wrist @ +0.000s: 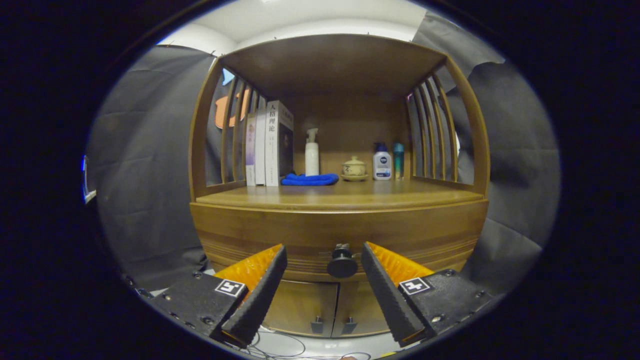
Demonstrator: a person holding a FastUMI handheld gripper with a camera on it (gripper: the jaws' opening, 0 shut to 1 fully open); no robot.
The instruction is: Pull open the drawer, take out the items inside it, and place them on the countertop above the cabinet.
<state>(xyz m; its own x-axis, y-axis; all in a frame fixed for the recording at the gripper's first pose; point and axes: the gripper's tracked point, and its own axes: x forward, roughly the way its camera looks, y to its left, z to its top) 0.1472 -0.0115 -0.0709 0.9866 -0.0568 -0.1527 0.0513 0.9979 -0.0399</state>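
Wooden drawer [340, 232] knob [342, 264] sits between the gripper's [324, 255] spread, untouching fingers.

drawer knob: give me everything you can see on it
The drawer knob is a dark, round, disc-like pull on a short stem, apparently metal, fixed at the middle of the wooden drawer front, which looks shut. It faces the camera head-on, below the countertop and above the two lower cabinet doors. It sits between the open gripper fingers, with a clear gap on each side; nothing touches it.
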